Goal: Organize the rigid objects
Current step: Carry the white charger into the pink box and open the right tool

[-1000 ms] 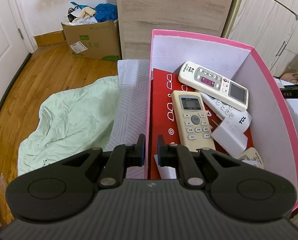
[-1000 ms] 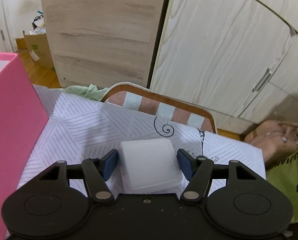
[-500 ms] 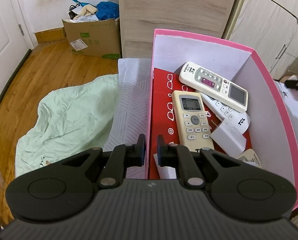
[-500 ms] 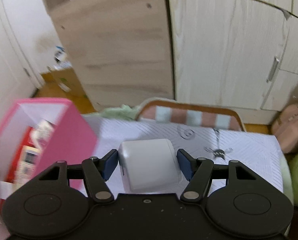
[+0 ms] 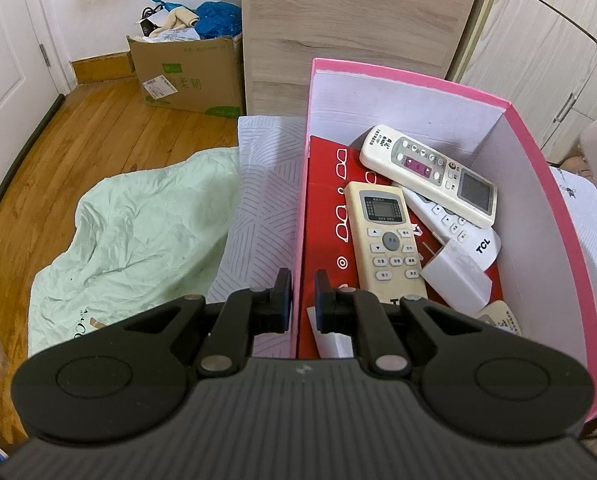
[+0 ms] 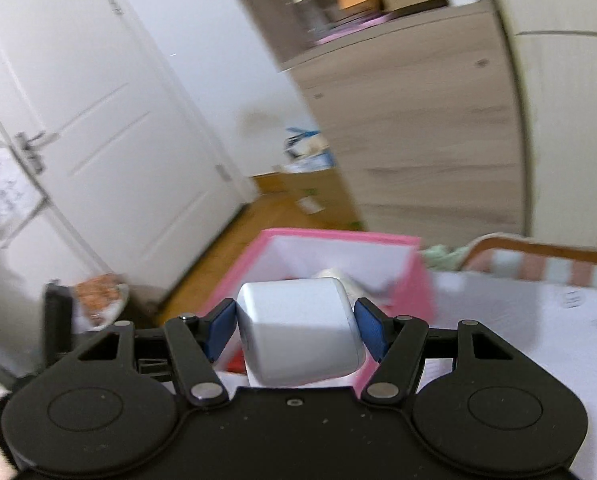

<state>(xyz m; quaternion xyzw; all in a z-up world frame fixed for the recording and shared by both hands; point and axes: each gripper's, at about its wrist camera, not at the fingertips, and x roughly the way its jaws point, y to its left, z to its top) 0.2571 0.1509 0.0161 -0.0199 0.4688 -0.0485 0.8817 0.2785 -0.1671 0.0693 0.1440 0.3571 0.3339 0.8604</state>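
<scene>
Jaws of the right gripper (image 6: 296,330) are clenched on a white block (image 6: 298,330), one blue pad against each of its side faces. Jaws of the left gripper (image 5: 299,296) are nearly closed astride the left wall of the pink box (image 5: 546,184), one finger outside and one inside; whether the wall is actually pinched cannot be told.

The coming move is judged to turn on one relation: the box opening lies directly ahead of and below the held block. In the right wrist view the block is seen in front of the box's near rim, with the white interior behind it. The block is roughly cubic, so no long axis needs aligning. The right gripper is the only one carrying it; in the left wrist view a blurred pale shape at the right edge, beyond the box's right wall, may be the same block.

Inside the box, three remotes (image 5: 384,236) and a white adapter (image 5: 456,276) rest on a red card (image 5: 324,216).

The right gripper is held roughly level, pointed toward the box; its view is motion-blurred.
</scene>
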